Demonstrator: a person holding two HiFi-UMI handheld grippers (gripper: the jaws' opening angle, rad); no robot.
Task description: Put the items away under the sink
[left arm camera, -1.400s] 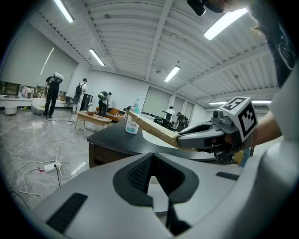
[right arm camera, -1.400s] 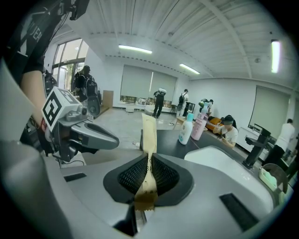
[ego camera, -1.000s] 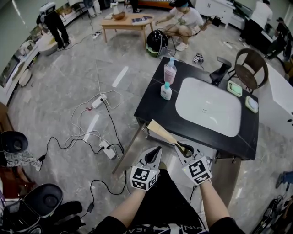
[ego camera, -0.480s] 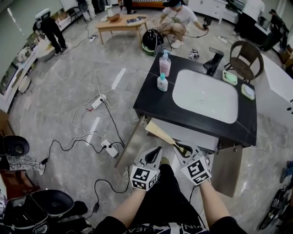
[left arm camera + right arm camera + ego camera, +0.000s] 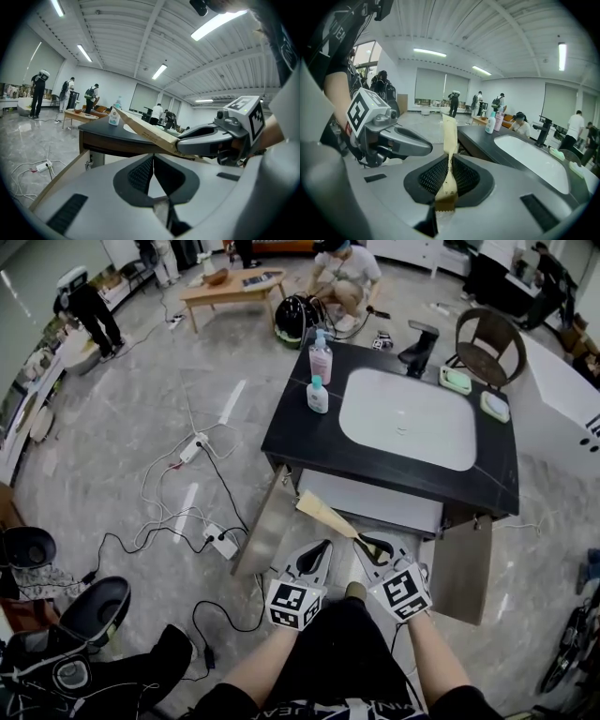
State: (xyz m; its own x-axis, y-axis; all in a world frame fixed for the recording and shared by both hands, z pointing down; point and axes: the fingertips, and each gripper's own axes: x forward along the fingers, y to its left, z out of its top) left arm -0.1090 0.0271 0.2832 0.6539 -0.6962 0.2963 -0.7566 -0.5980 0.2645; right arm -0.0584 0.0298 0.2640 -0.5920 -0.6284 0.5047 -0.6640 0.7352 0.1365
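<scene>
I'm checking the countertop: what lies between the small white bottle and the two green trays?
The white sink basin fills the stretch between the small white bottle and green trays, shown in the head view.

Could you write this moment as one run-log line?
right gripper: shut on tan packet | left gripper: shut, empty | cabinet doors: open

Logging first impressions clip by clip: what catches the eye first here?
A black-topped vanity with a white rectangular basin stands mid-floor, its two wooden cabinet doors swung open. Before it, the right gripper grips a long beige flat packet pointing toward the cabinet; the left gripper beside it is shut, empty.
</scene>
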